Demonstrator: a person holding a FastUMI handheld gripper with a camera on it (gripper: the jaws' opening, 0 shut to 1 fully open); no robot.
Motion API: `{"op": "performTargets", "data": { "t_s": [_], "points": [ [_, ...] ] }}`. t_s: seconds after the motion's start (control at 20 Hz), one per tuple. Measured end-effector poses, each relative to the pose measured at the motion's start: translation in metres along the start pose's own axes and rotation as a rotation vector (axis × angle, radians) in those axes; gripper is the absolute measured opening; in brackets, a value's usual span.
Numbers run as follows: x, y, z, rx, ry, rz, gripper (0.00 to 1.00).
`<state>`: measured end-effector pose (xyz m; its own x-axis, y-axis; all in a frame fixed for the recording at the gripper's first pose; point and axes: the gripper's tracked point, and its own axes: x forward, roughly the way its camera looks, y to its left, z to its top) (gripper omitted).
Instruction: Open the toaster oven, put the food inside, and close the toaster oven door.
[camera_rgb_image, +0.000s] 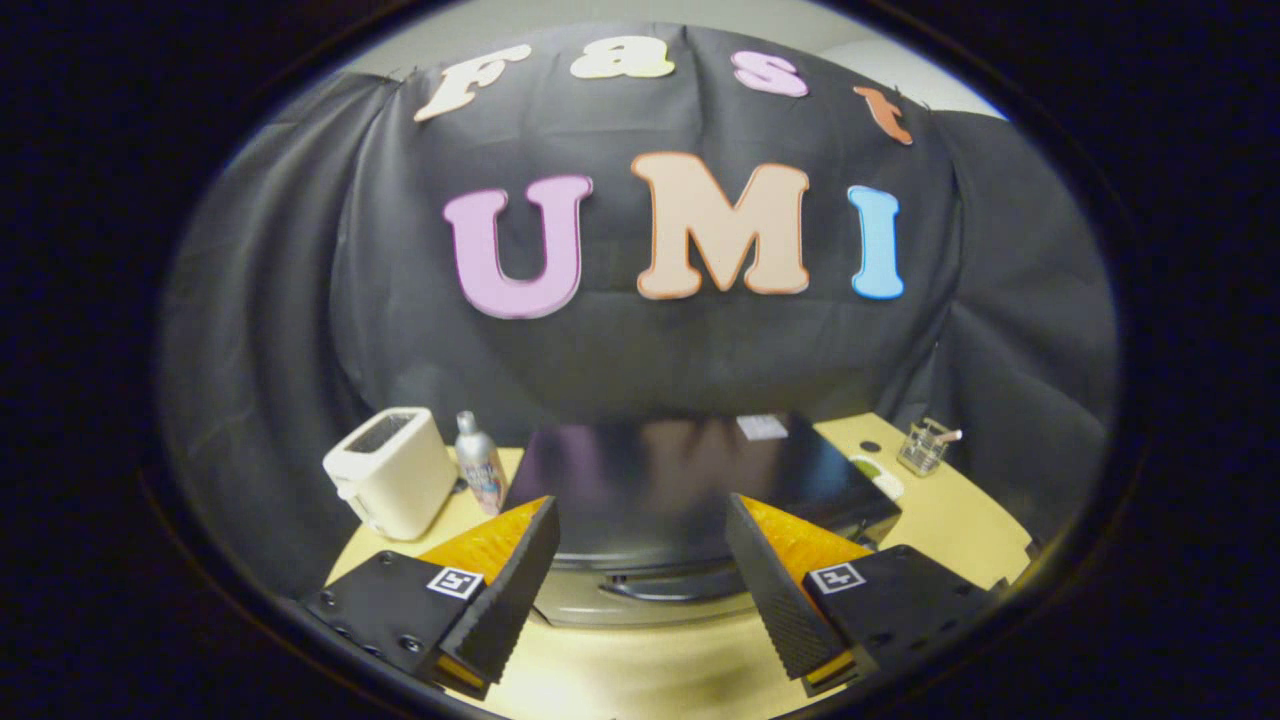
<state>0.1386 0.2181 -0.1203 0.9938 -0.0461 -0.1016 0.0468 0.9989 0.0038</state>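
Note:
A black toaster oven (690, 480) with a glossy top stands on the pale wooden table (950, 520), just ahead of my fingers. Its silver front and dark door handle (665, 587) show low between the fingers, and the door looks closed. My gripper (640, 580) hovers above and in front of the oven, open, with nothing between its black ribbed pads (510, 590). A small white dish with something green (878, 472) sits right of the oven; I cannot tell whether it is the food.
A cream slot toaster (392, 485) stands left of the oven, with a silver bottle (480, 462) beside it. A clear glass container (925, 447) sits at the back right. Bare table lies in front of the oven under my fingers.

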Motion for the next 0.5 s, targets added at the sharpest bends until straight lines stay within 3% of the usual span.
{"op": "performTargets", "data": {
  "t_s": [0.25,0.5],
  "points": [
    [-0.027,0.005,0.060,0.001,-0.067,0.086,1.00],
    [-0.040,-0.017,0.077,0.042,-0.093,0.030,1.00]
  ]
}}
